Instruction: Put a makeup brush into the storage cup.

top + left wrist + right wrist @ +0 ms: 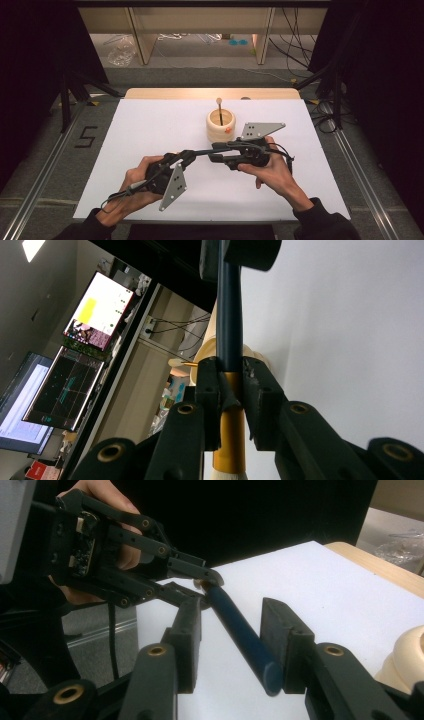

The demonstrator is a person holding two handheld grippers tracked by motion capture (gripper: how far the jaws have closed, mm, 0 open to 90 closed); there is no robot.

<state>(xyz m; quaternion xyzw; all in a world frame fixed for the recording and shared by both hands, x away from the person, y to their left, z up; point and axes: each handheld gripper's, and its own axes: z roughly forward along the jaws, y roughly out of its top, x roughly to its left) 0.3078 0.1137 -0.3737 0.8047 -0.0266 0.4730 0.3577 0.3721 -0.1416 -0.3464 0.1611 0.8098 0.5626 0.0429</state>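
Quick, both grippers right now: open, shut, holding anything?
Left gripper: shut on the brush, at its gold ferrule.
Right gripper: open, jaws either side of the brush's dark handle, not clamped.

Both hands sat low in the frame, angled toward each other. The left gripper (187,159) had its jaws clamped tight, while the right gripper (216,156) had jaws spread apart, tips nearly meeting centre-frame.

Both grippers (202,153) meet before the cream holder (220,126) on the white table (150,125)
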